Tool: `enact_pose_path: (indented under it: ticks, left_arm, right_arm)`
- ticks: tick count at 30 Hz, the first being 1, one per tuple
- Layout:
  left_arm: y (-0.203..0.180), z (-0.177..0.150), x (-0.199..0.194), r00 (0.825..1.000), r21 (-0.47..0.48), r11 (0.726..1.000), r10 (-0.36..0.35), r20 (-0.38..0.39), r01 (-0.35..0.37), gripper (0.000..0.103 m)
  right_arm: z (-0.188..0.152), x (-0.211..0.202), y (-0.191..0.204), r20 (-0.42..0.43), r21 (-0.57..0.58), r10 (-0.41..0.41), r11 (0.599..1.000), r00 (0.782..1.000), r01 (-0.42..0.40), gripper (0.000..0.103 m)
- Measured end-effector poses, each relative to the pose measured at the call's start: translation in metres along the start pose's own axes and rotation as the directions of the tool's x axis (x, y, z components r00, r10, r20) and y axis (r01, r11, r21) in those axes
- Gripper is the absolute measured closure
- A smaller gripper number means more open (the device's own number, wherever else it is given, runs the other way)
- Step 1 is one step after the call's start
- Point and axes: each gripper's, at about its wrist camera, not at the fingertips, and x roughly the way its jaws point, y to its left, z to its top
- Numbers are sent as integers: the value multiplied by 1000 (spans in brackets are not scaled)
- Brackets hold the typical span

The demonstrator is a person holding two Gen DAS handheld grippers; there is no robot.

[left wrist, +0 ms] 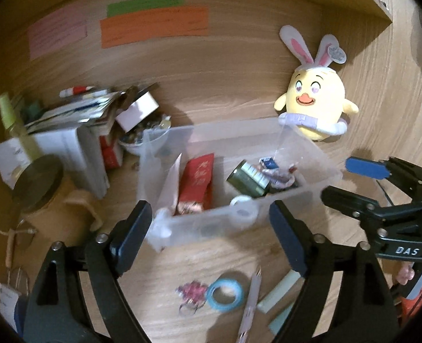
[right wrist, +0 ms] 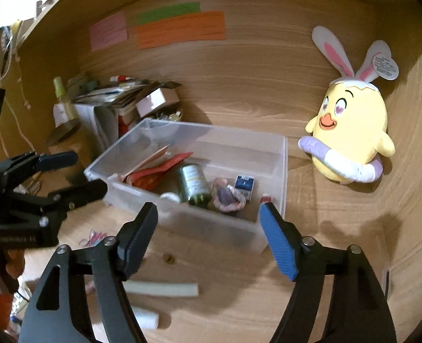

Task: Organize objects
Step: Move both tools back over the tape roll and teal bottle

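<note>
Home desk nook – plush chick [right wrist: 351, 137], sticky notes [right wrist: 179, 28], clutter

Wooden surface [right wrist: 233, 291] with a wooden back panel [right wrist: 253, 65] behind it. Three paper strips stuck on the panel: pink [right wrist: 108, 31], green [right wrist: 168, 13] above orange [right wrist: 181, 29], the latter two overlapping. A yellow chick plush with bunny ears [right wrist: 353, 131] leans upright against the panel, a heart-shaped tag [right wrist: 385, 67] on one ear. At far left, a cluttered stack of papers and boxes [left wrist: 76, 114]; a pale green bottle [left wrist: 9, 114] stands beside it, a round dark lid [left wrist: 38, 181] in front.
</note>
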Motion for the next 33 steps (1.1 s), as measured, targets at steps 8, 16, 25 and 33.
enact_pose_path:
  ticks: [8, 16, 25, 33]
  left_arm:
    - [15, -36, -2, 998, -3, 1000, 13, -64, -13, 18]
    - [18, -68, 1, 992, -7, 1000, -8, -128, 7, 18]
    - [12, -83, 4, 987, 6, 998, -61, -149, 63, 33]
    - [-4, -84, 14, 981, 48, 993, -103, -163, 112, 46]
  right_arm:
    - [-38, -3, 22, -61, 2, 33, 999, 998, -33, 28]
    - [-76, 1, 40, -137, 54, 89, 995, 986, -83, 25]
    - [-100, 12, 60, -198, 54, 108, 994, 974, -99, 21]
    - [-104, 15, 70, -198, 29, 69, 998, 978, -64, 18]
